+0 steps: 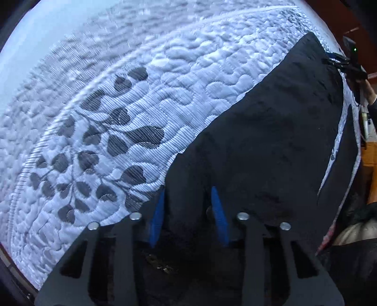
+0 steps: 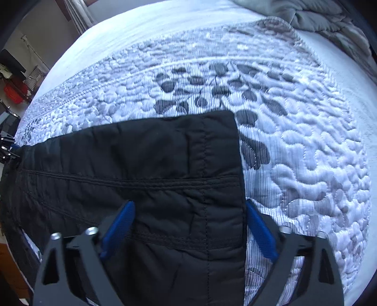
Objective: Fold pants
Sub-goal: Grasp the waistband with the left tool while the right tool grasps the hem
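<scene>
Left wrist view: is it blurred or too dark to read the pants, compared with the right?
Left wrist: far quilt smeared, pants a near-featureless black. Right wrist: sharper, pants' seams show, mild blur low down; both bend strongly at the rim.

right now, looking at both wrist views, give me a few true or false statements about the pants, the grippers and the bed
1. The pants are black. True.
2. The pants hang from a hanger. False: they lie flat on the quilted bed cover.
3. The right gripper straddles the hemmed edge of the pants, one blue finger over the cloth and one beyond it over the cover. True.
4. The left gripper is over bare cover, far from the pants. False: black cloth lies between its blue fingers, at the pants' edge.
5. The cover is plain white. False: it carries a grey leaf pattern.
6. A crumpled grey blanket lies at the far end of the bed. True.
</scene>
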Tool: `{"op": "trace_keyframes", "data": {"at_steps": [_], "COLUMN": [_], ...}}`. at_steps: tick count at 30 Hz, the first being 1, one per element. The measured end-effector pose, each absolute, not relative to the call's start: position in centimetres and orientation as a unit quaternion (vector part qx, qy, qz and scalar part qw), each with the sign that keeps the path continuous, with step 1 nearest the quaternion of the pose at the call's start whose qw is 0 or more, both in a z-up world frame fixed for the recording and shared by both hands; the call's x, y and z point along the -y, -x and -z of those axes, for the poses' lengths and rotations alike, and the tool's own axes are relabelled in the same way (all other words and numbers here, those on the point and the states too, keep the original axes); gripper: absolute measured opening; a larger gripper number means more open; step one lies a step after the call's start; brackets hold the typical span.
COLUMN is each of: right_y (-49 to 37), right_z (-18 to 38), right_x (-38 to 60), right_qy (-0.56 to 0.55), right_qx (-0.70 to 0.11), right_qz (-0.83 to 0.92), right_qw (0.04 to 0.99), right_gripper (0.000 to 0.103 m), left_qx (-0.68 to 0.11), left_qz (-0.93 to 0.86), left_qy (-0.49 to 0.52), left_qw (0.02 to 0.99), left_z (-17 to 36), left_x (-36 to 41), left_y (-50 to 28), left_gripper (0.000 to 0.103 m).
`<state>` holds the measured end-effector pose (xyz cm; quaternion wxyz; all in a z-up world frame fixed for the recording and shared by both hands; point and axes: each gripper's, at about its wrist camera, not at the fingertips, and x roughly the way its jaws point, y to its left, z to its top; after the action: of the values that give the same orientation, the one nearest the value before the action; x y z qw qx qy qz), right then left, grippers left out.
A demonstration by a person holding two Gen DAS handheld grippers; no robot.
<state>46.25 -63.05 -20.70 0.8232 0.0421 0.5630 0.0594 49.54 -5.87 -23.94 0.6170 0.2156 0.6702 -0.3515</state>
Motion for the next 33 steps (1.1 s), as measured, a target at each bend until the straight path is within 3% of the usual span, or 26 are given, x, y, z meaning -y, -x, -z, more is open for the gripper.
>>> {"op": "trace_keyframes", "data": {"at_steps": [1, 3, 7, 12, 16, 18, 23, 25, 27, 29, 30, 33], "right_y": [-46.0, -45.9, -45.4, -43.7, -40.5, -38.6, -33.6, -31.8, -30.9, -30.7, -30.8, -31.0], "right_z": [20.2, 19.5, 18.1, 14.9, 11.6, 10.2, 7.9, 7.3, 7.0, 6.7, 6.6, 6.2], "right_x": [63.2, 63.5, 62.8, 60.5, 59.6, 59.5, 57.8, 56.9, 56.5, 56.6, 56.7, 57.3], "right_qy": [-0.039, -0.049, -0.03, 0.01, 0.021, 0.024, 0.064, 0.079, 0.076, 0.068, 0.065, 0.051], "right_qx": [-0.558, -0.551, -0.535, -0.485, -0.43, -0.406, -0.353, -0.341, -0.336, -0.338, -0.337, -0.334], "right_qz": [-0.054, -0.061, -0.066, -0.071, -0.071, -0.067, -0.062, -0.061, -0.065, -0.07, -0.071, -0.08], "right_qw": [0.827, 0.831, 0.842, 0.871, 0.9, 0.911, 0.931, 0.935, 0.936, 0.936, 0.936, 0.938], "right_gripper": [0.054, 0.036, 0.022, 0.013, 0.011, 0.011, 0.011, 0.011, 0.01, 0.01, 0.01, 0.01], "left_qx": [-0.659, -0.642, -0.61, -0.583, -0.562, -0.559, -0.555, -0.558, -0.557, -0.545, -0.533, -0.499], "left_qz": [0.35, 0.345, 0.34, 0.336, 0.332, 0.351, 0.362, 0.361, 0.348, 0.334, 0.331, 0.347], "left_qy": [-0.218, -0.216, -0.212, -0.198, -0.19, -0.151, -0.11, -0.106, -0.109, -0.116, -0.12, -0.132], "left_qw": [0.629, 0.65, 0.684, 0.713, 0.733, 0.736, 0.741, 0.739, 0.746, 0.76, 0.769, 0.783], "left_z": [23.4, 22.1, 19.7, 16.6, 13.9, 12.8, 12.1, 12.5, 12.7, 12.4, 12.2, 11.6], "left_x": [5.8, 5.8, 5.2, 3.3, 0.3, -1.4, -3.2, -3.2, -3.3, -2.7, -2.2, 0.0], "left_y": [-48.9, -47.7, -43.8, -39.5, -35.8, -34.4, -28.6, -27.5, -27.5, -29.0, -30.1, -34.2], "left_gripper": [0.03, 0.022, 0.021, 0.021, 0.019, 0.0, 0.0, 0.009, 0.026, 0.081, 0.09, 0.092]}}
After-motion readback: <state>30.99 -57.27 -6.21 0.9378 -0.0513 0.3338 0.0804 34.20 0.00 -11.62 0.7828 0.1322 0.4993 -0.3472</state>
